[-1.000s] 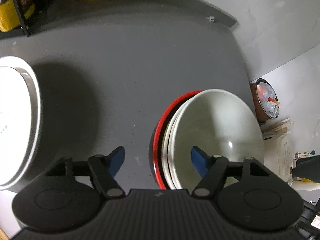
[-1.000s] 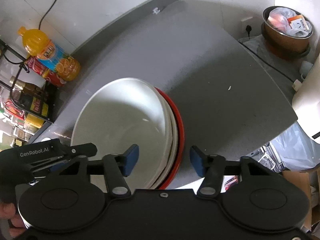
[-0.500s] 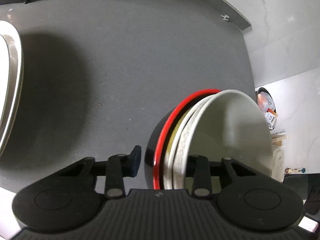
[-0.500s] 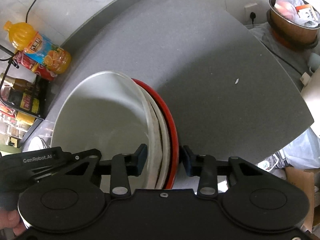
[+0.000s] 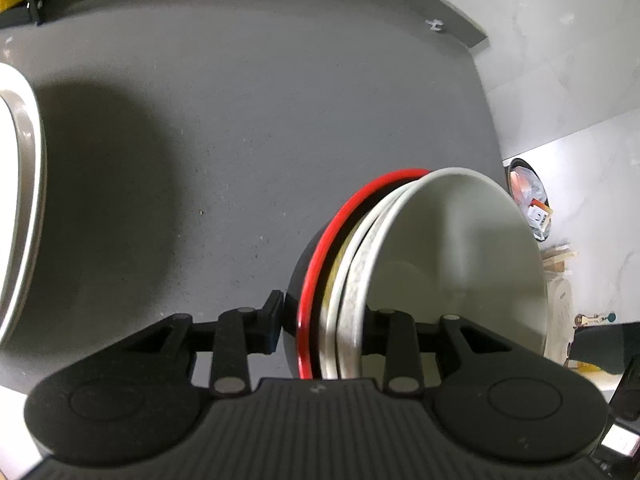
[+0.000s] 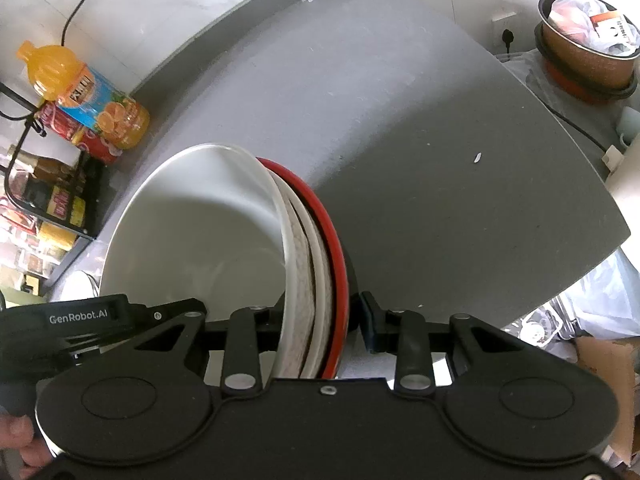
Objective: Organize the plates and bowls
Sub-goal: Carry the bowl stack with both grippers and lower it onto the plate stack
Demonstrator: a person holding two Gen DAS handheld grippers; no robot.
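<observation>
A stack of nested bowls sits on the grey table: a white bowl on top, a speckled one under it, and a black bowl with a red rim at the bottom. My left gripper is shut on the stack's near rim, one finger outside the black wall and the other hidden inside the white bowl. In the right wrist view the same white bowl and red rim stand between the fingers of my right gripper, which is shut on the opposite side of the rim.
A large white plate lies at the table's left. An orange juice bottle, a red can and a bottle rack stand at the back. A copper pot sits beyond the table's right edge. A hand holds the left gripper.
Both grippers have come in over the bowl stack from opposite sides, and their jaws have gone from wide open to shut on its rim.
</observation>
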